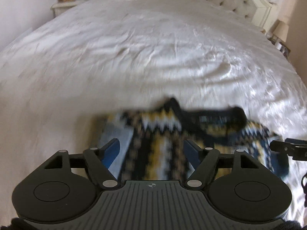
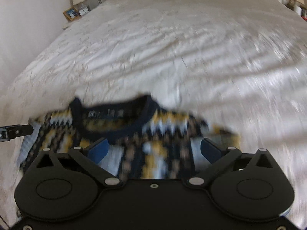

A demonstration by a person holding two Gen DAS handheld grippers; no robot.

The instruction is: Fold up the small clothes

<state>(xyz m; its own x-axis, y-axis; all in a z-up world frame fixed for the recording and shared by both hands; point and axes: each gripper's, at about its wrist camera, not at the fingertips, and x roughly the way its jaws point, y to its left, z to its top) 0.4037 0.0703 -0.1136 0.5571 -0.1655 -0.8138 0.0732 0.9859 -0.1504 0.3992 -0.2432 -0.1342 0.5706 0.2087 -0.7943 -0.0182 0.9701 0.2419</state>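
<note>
2 tools hang over a white bed (image 1: pixel 134 57). A small knit sweater (image 1: pixel 159 143) with yellow, white and dark zigzags lies on the bed at 6 o'clock, neck hole toward 12. The left tool (image 1: pixel 153 149) has its blue fingers (image 1: pixel 113 149) apart, not pressing the sweater. The right tool (image 2: pixel 153 149) is spread wide too, over the sweater (image 2: pixel 134 134). Both pictures are blurry.
</note>
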